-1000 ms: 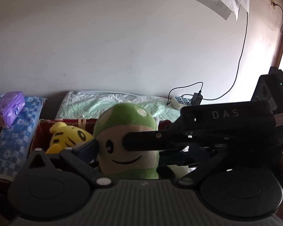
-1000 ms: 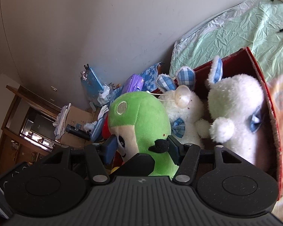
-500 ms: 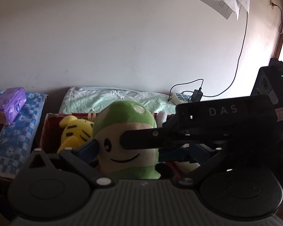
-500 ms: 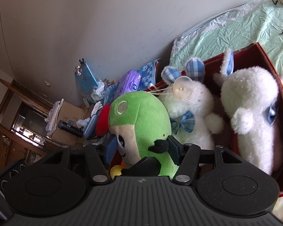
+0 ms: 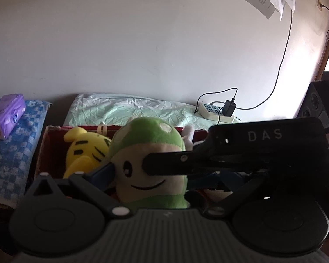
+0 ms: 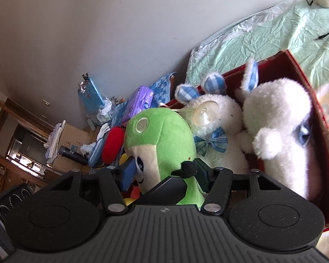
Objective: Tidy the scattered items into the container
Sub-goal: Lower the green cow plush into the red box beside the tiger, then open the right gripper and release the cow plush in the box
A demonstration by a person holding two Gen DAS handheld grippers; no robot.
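Observation:
A green and cream plush toy [image 5: 151,144] with a smiling face is held upright between both grippers, just in front of a red box [image 5: 54,129]. My left gripper [image 5: 153,179] is shut on its lower face. The right gripper's black body [image 5: 263,144] crosses in from the right. In the right wrist view, my right gripper [image 6: 164,173] is shut on the green plush [image 6: 162,135], blue pads pressing both sides. The red box [image 6: 296,65] holds two white bunnies [image 6: 217,131] [image 6: 278,118], and a yellow striped plush [image 5: 85,151] lies in its left part.
The box sits on a bed with a pale green sheet [image 5: 120,109]. A power strip [image 5: 215,110] with a cable lies by the wall. A purple pack [image 5: 7,111] rests on a blue checked cloth [image 5: 13,149] to the left. Beyond it are clutter and a red round item [image 6: 113,144].
Both grippers have carried the green plush a little closer to the red box. The bunnies and box look larger in the right wrist view. Both grips are unchanged.

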